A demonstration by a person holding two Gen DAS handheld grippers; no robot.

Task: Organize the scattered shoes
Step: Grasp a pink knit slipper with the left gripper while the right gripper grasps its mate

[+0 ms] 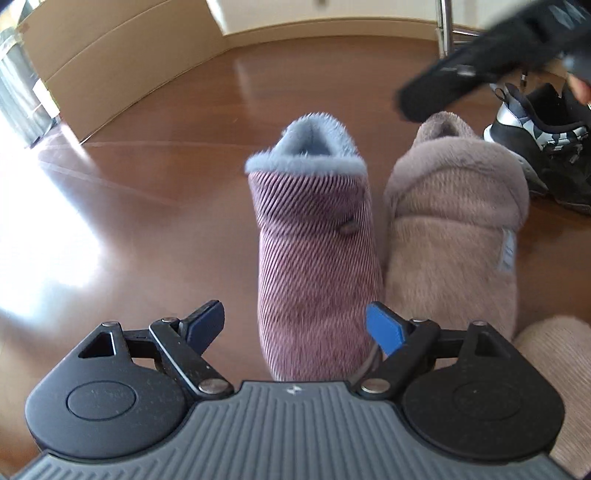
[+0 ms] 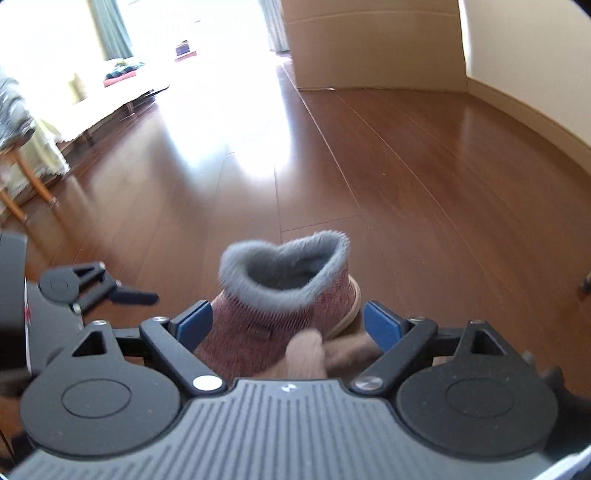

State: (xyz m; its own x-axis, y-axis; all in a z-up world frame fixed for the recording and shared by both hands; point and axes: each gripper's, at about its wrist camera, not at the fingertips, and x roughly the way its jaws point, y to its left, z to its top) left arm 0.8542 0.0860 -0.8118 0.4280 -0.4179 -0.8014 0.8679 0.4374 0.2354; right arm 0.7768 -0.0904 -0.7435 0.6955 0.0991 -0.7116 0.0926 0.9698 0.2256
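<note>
The floor (image 2: 424, 177) is shiny brown wood with bright sun on it. A big cardboard box (image 2: 373, 44) stands by the pale wall (image 2: 535, 74). A low bed (image 2: 85, 99) sits near the green curtain (image 2: 110, 26). A metal leg (image 1: 445, 27) stands far back.

Pink ribbed slipper (image 1: 314, 258) was motion-blurred in both views; its toe end was hidden behind the left tool (image 1: 295, 328) body. Beige furry slipper (image 1: 454, 229) was smeared, its label unreadable. A second beige shape (image 1: 554, 354) was cut off by the right edge, so its identity was unclear. Black sneaker (image 1: 546, 147) was partly cropped at the right edge and covered by a blurred dark object (image 1: 480, 70) overhead. In the right wrist view, the beige items (image 2: 306, 354) behind the right tool (image 2: 288, 325) were too blurred to separate. The window area (image 2: 207, 55) was overexposed, with small objects there unidentifiable.
</note>
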